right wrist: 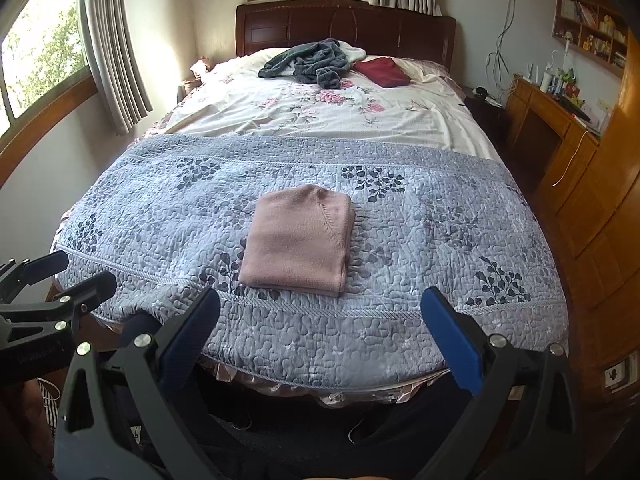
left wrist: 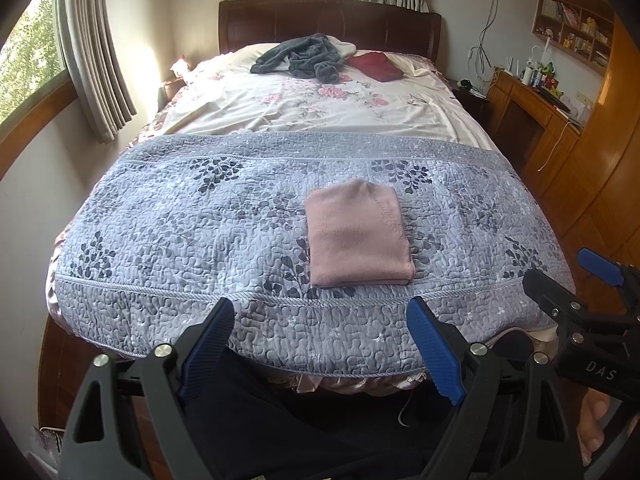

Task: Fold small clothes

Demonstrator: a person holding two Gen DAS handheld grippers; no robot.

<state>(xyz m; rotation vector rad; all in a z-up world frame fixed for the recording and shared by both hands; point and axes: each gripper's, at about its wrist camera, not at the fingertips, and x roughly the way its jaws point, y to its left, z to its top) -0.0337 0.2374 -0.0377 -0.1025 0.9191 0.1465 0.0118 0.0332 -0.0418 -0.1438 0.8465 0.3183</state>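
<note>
- While your left claw (left wrist: 324, 344) and right claw (right wrist: 320, 336) gape empty, the folded pink garment (right wrist: 298, 240) lies near.
- Risk: snagging it unfolds layers.

White letters "DAS" on the black right gripper (left wrist: 560, 276), no other legible text

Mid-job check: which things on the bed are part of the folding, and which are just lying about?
Job: folded pink garment on the grey quilt; left gripper and right gripper, both open, empty.

Lying about: dark grey clothing heap, dark red item near the headboard.
</note>
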